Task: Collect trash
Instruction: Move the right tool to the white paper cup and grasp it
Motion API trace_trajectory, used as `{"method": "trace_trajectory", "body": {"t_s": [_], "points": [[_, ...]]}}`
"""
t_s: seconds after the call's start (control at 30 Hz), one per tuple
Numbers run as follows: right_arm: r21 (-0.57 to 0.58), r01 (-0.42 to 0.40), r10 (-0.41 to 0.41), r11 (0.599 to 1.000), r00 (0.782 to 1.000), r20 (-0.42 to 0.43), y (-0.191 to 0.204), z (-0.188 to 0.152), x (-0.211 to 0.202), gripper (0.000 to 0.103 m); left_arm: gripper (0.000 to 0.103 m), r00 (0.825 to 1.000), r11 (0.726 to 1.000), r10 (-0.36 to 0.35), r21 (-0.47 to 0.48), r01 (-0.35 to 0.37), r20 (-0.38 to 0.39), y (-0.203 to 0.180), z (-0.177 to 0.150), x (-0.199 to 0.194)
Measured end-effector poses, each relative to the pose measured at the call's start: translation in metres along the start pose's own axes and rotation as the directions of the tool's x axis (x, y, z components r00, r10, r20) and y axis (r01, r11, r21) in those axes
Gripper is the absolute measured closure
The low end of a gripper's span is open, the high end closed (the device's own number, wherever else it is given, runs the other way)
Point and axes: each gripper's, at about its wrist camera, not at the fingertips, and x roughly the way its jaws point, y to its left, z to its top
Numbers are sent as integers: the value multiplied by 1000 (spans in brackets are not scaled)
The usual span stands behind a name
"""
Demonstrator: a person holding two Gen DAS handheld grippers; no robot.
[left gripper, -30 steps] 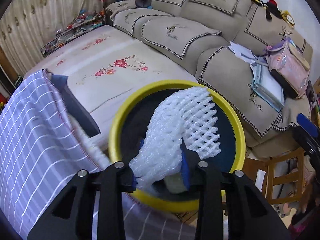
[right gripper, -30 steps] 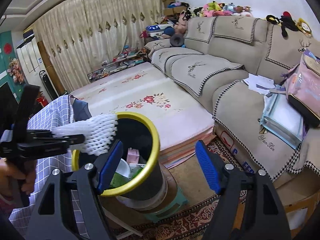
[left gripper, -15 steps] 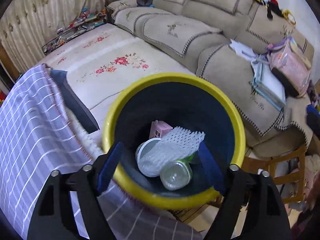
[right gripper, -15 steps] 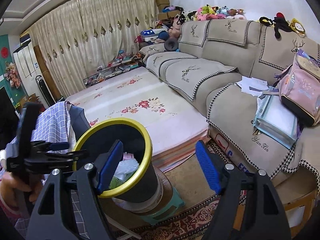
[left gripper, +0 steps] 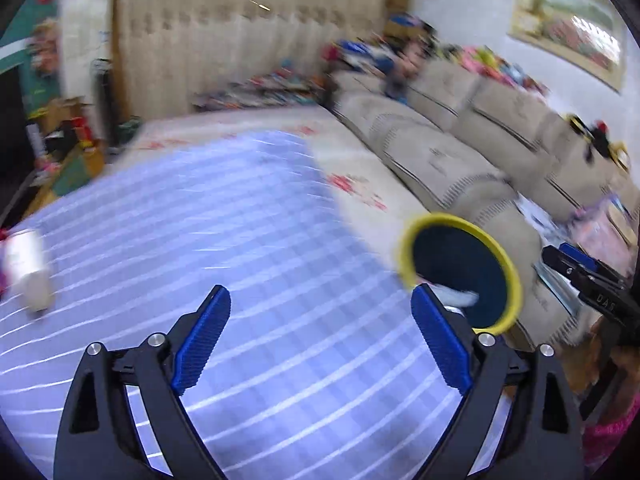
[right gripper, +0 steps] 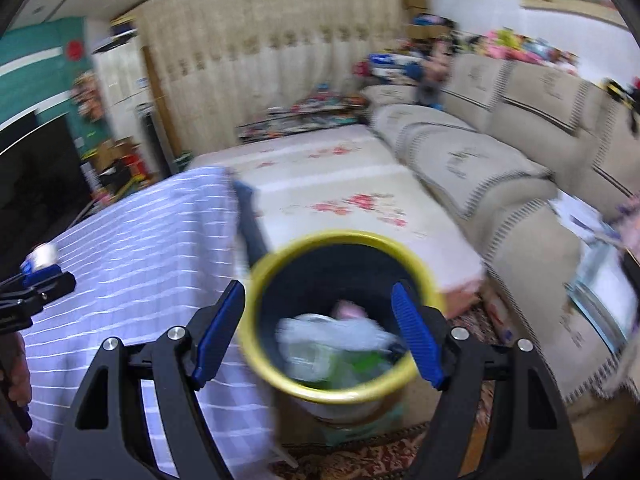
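The yellow-rimmed dark bin (left gripper: 460, 272) stands beside the table, right of my left gripper (left gripper: 320, 344), which is open and empty over the purple checked tablecloth (left gripper: 224, 248). A blurred white packet (left gripper: 28, 272) lies at the table's far left. In the right wrist view my right gripper (right gripper: 320, 336) is open and empty, right above the bin (right gripper: 344, 312). White foam net and other trash (right gripper: 332, 340) lie inside. The view is motion-blurred.
A beige sofa (right gripper: 500, 160) runs along the right with papers and a bag on it. A floral mat (right gripper: 344, 200) lies beyond the bin. The tablecloth (right gripper: 132, 256) hangs at left. The left gripper (right gripper: 32, 292) shows at the far left.
My left gripper let go of the white foam net, which fell into the bin, then swung left over the tablecloth. My right gripper moved over the bin.
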Motion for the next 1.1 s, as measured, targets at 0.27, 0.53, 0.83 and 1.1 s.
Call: {"method": "trace_trajectory", "body": {"t_s": [0.27, 0.53, 0.83, 1.1], "points": [[-180, -233, 234, 956, 972, -20, 142, 27, 22, 31, 10, 953, 948, 284, -178, -263, 105, 165, -27, -70], [-296, -414, 406, 861, 909, -94, 281, 41, 52, 30, 10, 880, 848, 460, -351, -397, 117, 294, -55, -87], [-422, -549, 514, 722, 833, -203, 403, 20, 89, 27, 9, 873, 817, 474, -426, -388, 114, 319, -72, -86], [-461, -608, 526, 646, 793, -308, 473, -5, 135, 25, 7, 860, 784, 496, -487, -386, 118, 333, -82, -97]]}}
